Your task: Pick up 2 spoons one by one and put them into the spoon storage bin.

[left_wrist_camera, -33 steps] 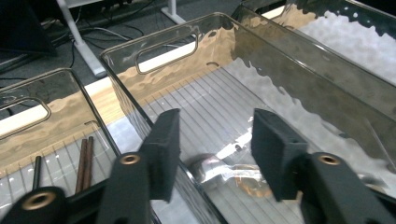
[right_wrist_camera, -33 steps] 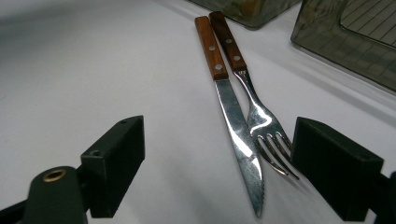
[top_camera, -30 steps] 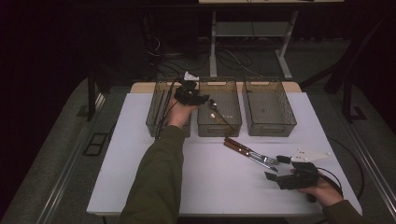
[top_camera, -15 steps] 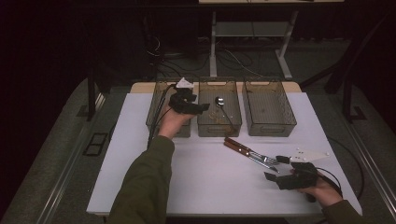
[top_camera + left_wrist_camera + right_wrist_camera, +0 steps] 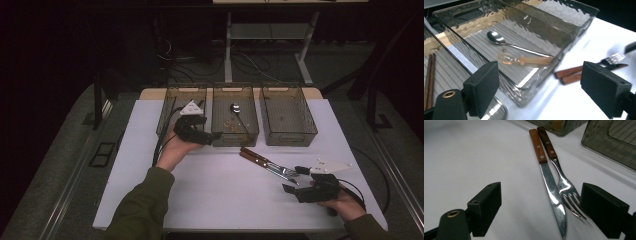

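1. Left gripper (image 5: 197, 131) sits left of centre in the high view, over the near edge of the left bin (image 5: 170, 107) and the middle bin (image 5: 223, 96). Jaws have just been opening, now spread wide, nothing between the pads.
2. Left gripper view: the spoon (image 5: 499, 40) lies on the ribbed floor of the middle bin, upper centre of the frame, bowl toward upper left. An amber-handled utensil (image 5: 524, 59) lies just beside it.
3. Same view, far left edge: brown chopsticks (image 5: 429, 75) in the neighbouring bin.
4. Right gripper (image 5: 300, 181) is at lower right of the high view, low over the white table (image 5: 225, 200). Jaws released, gripping nothing.
5. Right gripper view: knife (image 5: 546, 170) and fork (image 5: 560, 175) lie side by side on the table, centre frame, wooden handles pointing to the top. Tips sit between the jaws; the fork tines are close to the right pad, contact cannot be told.
6. Right bin (image 5: 287, 112) is at upper right of the table.
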{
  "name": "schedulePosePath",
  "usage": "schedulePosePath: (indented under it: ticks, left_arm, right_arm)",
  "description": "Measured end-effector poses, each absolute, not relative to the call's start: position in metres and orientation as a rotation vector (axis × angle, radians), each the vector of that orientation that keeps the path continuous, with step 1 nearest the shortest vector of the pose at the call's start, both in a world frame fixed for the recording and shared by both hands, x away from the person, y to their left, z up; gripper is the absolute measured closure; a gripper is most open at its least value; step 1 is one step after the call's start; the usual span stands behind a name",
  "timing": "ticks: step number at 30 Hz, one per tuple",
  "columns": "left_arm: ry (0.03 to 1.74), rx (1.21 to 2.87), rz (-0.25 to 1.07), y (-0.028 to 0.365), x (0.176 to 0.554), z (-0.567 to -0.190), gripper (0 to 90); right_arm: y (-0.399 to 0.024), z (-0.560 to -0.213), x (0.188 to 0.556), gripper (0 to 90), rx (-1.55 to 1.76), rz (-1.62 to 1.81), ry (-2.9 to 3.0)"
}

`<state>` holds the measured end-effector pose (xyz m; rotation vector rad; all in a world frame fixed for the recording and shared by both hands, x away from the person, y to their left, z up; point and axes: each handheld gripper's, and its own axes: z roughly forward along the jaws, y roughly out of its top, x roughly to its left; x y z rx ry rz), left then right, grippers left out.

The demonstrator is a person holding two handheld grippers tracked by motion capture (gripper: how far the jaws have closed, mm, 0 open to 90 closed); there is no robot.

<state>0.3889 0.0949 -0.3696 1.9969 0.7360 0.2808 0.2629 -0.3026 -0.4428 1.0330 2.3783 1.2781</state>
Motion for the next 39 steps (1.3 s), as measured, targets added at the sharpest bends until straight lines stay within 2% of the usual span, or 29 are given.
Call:
schedulePosePath:
  ticks: [10,18,28,39]
  left_arm:
    - [0.724,1.976,0.285,0.109,0.350,-0.385,12.1]
    - [0.699,1.993,0.306,0.124,0.319,-0.403,6.7]
    - [0.683,1.985,0.264,0.143,0.288,-0.420,0.1]
    - [0.696,1.969,0.253,0.161,0.269,-0.430,0.0]
  right_arm:
    - [-0.302,-0.442,0.263,17.5,1.018,1.296,2.367]
    - [-0.302,-0.441,0.262,17.5,1.012,1.295,2.364]
    - [-0.302,-0.441,0.262,17.5,1.009,1.291,2.362]
    - [-0.302,-0.440,0.262,17.5,1.003,1.294,2.352]
